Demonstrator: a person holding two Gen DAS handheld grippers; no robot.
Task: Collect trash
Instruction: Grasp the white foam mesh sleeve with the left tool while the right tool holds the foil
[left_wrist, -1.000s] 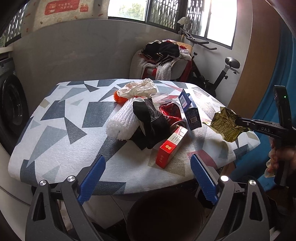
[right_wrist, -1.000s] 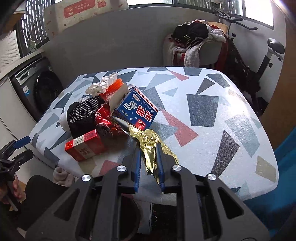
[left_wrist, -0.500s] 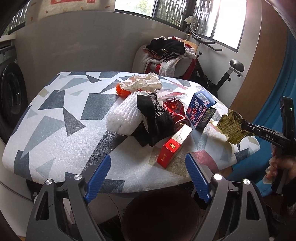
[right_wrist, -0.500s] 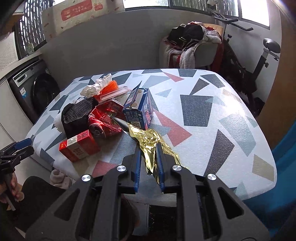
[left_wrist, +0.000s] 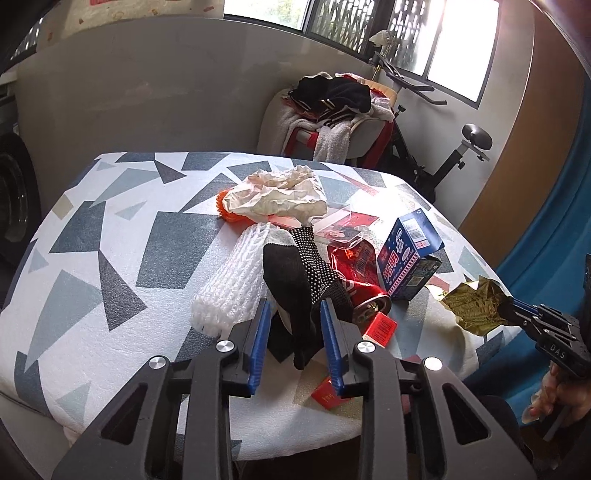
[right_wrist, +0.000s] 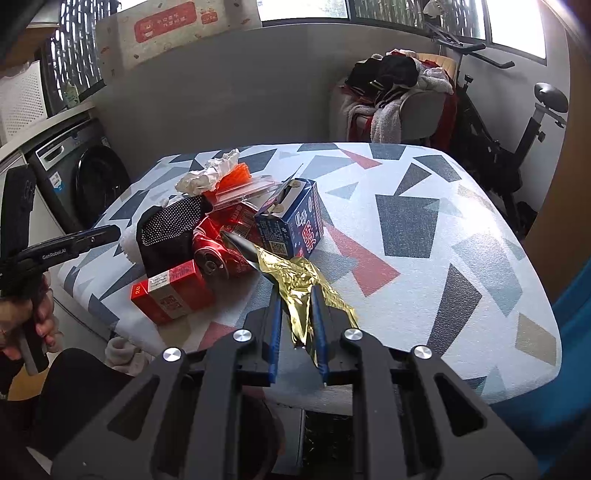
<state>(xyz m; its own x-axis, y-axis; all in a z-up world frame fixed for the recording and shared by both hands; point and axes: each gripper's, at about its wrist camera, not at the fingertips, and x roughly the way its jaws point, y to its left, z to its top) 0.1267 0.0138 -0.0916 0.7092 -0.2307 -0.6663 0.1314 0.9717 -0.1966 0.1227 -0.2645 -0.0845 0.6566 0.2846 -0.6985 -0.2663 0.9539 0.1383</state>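
Note:
A trash heap lies on the patterned table (left_wrist: 110, 258): a black dotted sock (left_wrist: 299, 273), white foam netting (left_wrist: 232, 288), a crushed red can (left_wrist: 365, 295), a blue box (left_wrist: 410, 258), a red carton (right_wrist: 170, 291) and crumpled paper (left_wrist: 277, 192). My left gripper (left_wrist: 293, 325) is closed on the black sock at the near table edge. My right gripper (right_wrist: 295, 314) is shut on a gold foil wrapper (right_wrist: 299, 277) and holds it over the table's near edge. The wrapper also shows in the left wrist view (left_wrist: 472, 306).
A dark round bin (right_wrist: 258, 435) sits below the table's near edge. A washing machine (right_wrist: 77, 177) stands to the left. A chair piled with clothes (left_wrist: 332, 110) and an exercise bike (left_wrist: 454, 155) stand behind the table. A blue wall (left_wrist: 546, 240) is at the right.
My left gripper moved forward to the heap and closed from wide open onto the black sock. My right gripper kept its hold on the gold wrapper. The blue box turned.

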